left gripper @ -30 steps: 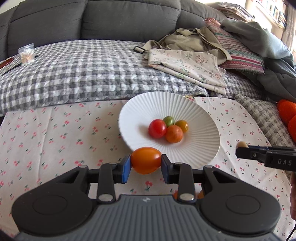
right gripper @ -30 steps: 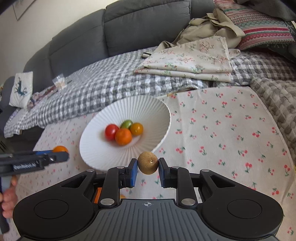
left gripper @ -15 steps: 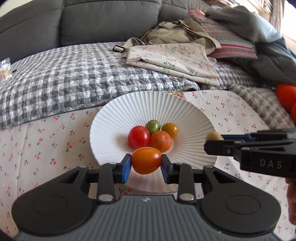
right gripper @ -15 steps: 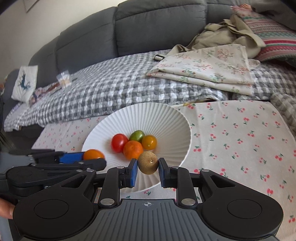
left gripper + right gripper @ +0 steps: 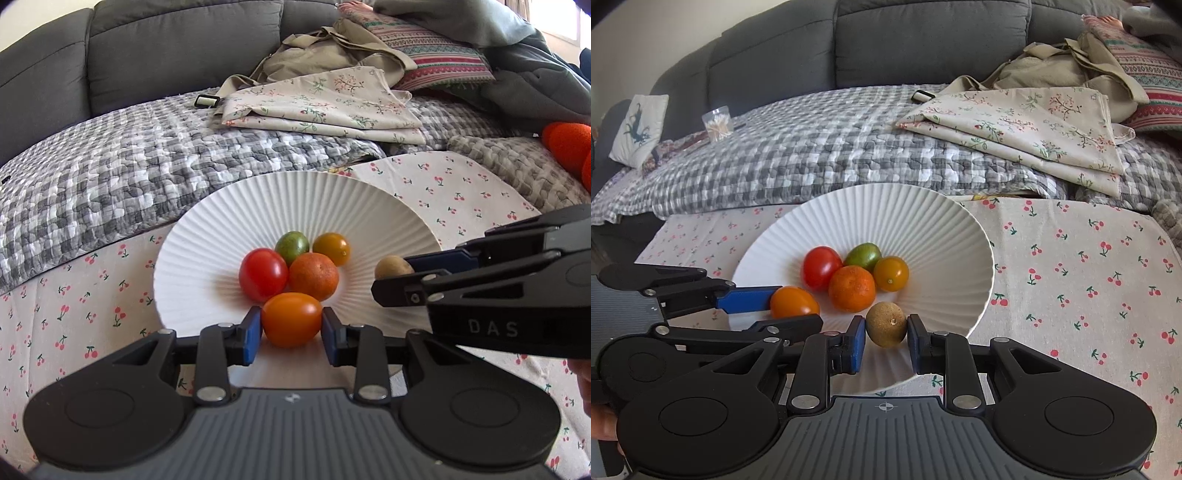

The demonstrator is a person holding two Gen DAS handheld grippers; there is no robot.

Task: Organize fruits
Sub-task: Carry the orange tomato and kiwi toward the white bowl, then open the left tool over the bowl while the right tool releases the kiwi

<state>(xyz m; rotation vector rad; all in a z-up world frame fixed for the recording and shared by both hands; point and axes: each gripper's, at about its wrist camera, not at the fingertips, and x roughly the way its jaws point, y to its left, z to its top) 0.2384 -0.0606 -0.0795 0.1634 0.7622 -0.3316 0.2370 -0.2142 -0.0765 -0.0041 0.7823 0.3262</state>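
A white ribbed plate (image 5: 295,199) (image 5: 923,221) lies on the cherry-print cloth and holds a red tomato (image 5: 263,274) (image 5: 821,267), a green tomato (image 5: 292,245) (image 5: 864,255), a yellow-orange tomato (image 5: 331,248) (image 5: 891,273) and a small orange (image 5: 313,276) (image 5: 851,288). My left gripper (image 5: 291,331) (image 5: 792,309) is shut on an orange tomato (image 5: 291,319) (image 5: 794,302) over the plate's near side. Just right of it, my right gripper (image 5: 886,338) (image 5: 393,276) is shut on a small brown kiwi (image 5: 886,324) (image 5: 392,266), also over the plate.
A grey checked quilt (image 5: 129,173) covers the sofa seat behind the plate. Folded floral cloth (image 5: 325,107), a beige bag and a striped pillow lie at the back right. Orange objects (image 5: 569,147) sit at the far right. A clear cup (image 5: 718,120) stands back left.
Both grippers have moved forward and down, from short of the plate to over its near part, each keeping its fruit. The two have come closer together.
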